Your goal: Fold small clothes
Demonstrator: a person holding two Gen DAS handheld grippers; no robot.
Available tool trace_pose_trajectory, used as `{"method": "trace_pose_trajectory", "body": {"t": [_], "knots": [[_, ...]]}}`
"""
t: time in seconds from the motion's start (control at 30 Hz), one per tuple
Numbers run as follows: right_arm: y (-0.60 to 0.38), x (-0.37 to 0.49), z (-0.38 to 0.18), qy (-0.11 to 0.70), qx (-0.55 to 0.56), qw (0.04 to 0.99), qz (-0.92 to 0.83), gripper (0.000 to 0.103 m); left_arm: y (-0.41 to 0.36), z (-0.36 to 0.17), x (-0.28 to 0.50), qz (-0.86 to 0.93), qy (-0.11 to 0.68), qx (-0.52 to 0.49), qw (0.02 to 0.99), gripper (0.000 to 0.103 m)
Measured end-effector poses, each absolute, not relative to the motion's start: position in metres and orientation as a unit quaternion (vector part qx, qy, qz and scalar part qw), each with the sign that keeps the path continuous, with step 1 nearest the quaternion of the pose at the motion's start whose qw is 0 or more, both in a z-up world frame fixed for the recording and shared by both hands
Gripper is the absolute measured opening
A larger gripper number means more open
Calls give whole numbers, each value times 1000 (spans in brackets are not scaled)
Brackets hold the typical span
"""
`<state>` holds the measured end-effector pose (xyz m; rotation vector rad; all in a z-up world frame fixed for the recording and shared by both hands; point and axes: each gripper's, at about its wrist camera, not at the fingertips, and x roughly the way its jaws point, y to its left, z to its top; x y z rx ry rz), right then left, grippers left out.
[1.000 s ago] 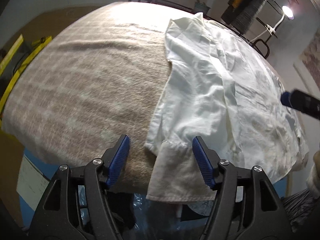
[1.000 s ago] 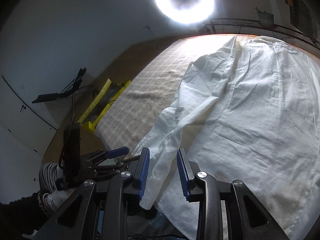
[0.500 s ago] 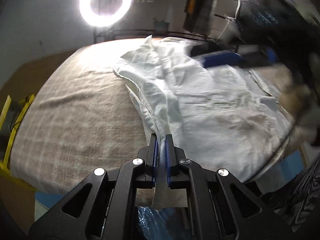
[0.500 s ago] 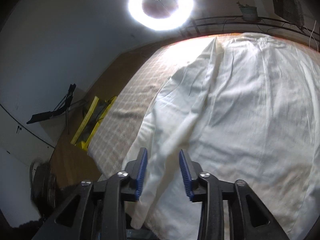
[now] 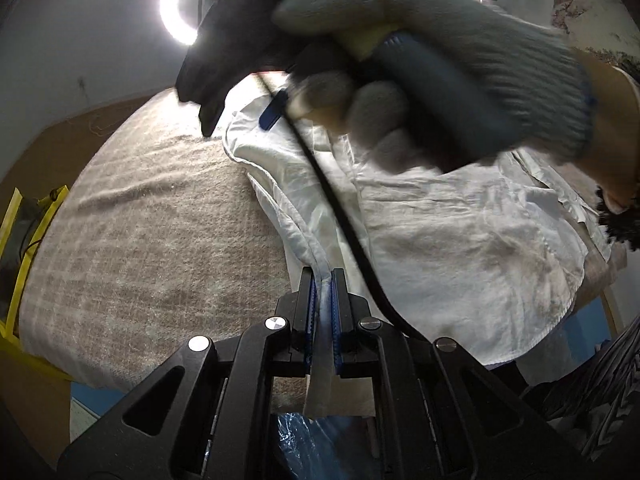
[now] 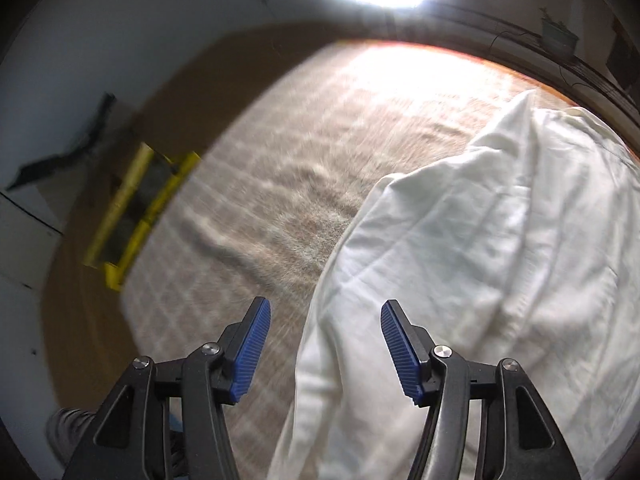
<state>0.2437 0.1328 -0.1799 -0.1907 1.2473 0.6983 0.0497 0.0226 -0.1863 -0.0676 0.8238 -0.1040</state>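
The left wrist view looks low and close across the beige checked blanket (image 5: 152,216) toward the far ring light (image 5: 176,12). The right wrist view faces likewise, sharing the white cotton shirt (image 6: 480,248).

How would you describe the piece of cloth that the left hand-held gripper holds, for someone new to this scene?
A beige blanket covers the table, and a white shirt lies on its right part. The left hand-held gripper is shut on the shirt's near left edge, a narrow sleeve-like strip, the only lifted part.
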Motion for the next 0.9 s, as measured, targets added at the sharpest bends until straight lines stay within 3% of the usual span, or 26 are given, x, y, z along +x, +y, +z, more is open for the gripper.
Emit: {"method": "trace_pose_trajectory", "body": {"t": [0.13, 0.37, 0.73, 0.9], "knots": [[161, 245, -211, 588, -149, 743, 283, 59, 22, -189, 46, -48, 403, -28, 914, 5], [155, 250, -229, 583, -171, 750, 262, 4, 20, -185, 46, -46, 401, -33, 914, 5], [11, 245, -174, 488, 68, 798, 345, 1, -26, -156, 32, -94, 365, 17, 926, 4], [-74, 242, -187, 474, 185, 799, 320, 1, -57, -156, 36, -120, 374, 45, 919, 4]]}}
